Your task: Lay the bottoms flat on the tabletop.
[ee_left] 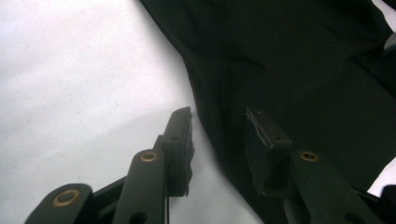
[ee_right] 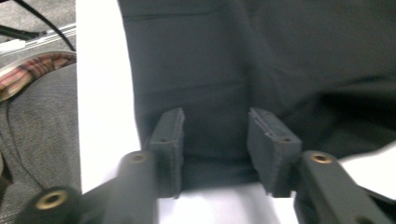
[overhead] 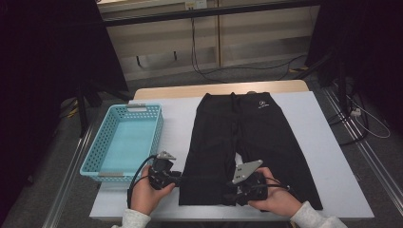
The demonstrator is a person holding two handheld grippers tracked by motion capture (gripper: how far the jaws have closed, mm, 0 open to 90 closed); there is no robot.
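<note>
A pair of black shorts lies flat on the white table, waistband at the far side and leg hems toward me. My left gripper sits at the near left edge of the shorts. In the left gripper view its jaws stand apart astride the edge of the cloth, one pad over bare table and one over fabric, neither pressing. My right gripper rests at the near hem. In the right gripper view it is open, with the hem lying loose between the pads.
An empty turquoise basket stands on the table's left side, close to my left hand. The near table edge runs just below both hands. Cables trail over the floor behind the table. Grey floor lies past the table's edge in the right gripper view.
</note>
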